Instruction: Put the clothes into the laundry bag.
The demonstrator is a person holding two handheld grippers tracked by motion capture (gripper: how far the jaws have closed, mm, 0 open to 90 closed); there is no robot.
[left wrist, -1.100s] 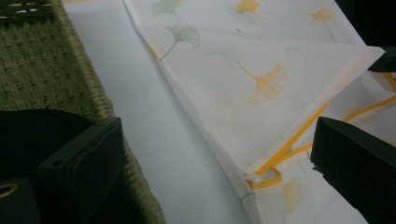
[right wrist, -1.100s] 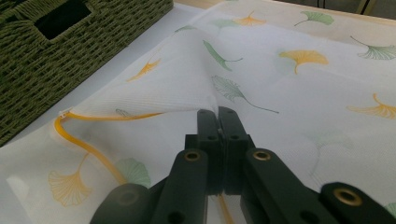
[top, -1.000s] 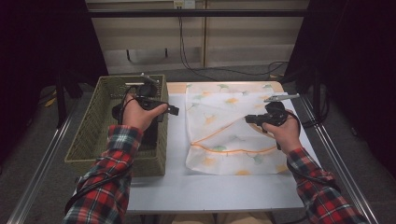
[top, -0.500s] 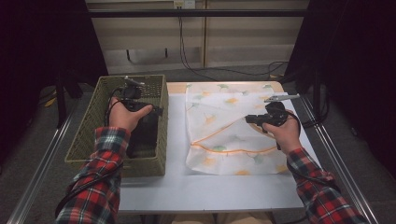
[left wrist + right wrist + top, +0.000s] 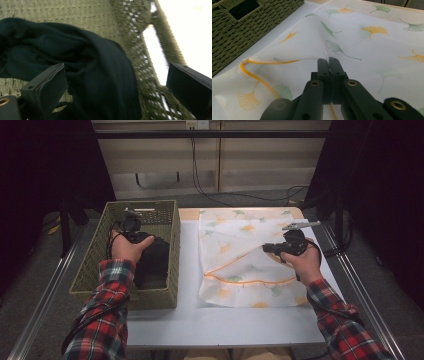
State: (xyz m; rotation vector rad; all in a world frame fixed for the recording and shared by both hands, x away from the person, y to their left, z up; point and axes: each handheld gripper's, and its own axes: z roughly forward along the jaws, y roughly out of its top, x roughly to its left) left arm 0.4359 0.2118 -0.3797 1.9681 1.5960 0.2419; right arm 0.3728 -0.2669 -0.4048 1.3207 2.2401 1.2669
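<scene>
White table (image 5: 225,320), right gripper (image 5: 328,61) clenched on leaf-printed mesh bag (image 5: 312,42), left gripper (image 5: 115,82) released over dark garment (image 5: 82,67)

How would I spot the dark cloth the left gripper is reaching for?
Find the green woven basket at the table's left edge. Inside lies a crumpled dark garment, the basket's one dark soft thing, unlike the pale leaf-printed bag beside it.

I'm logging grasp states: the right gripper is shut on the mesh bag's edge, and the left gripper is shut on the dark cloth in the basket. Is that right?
Not quite. The left gripper is open: the left gripper view shows its jaws spread wide either side of the dark cloth in the basket, not clamped on it. The right gripper is indeed shut on the mesh bag's edge.
</scene>
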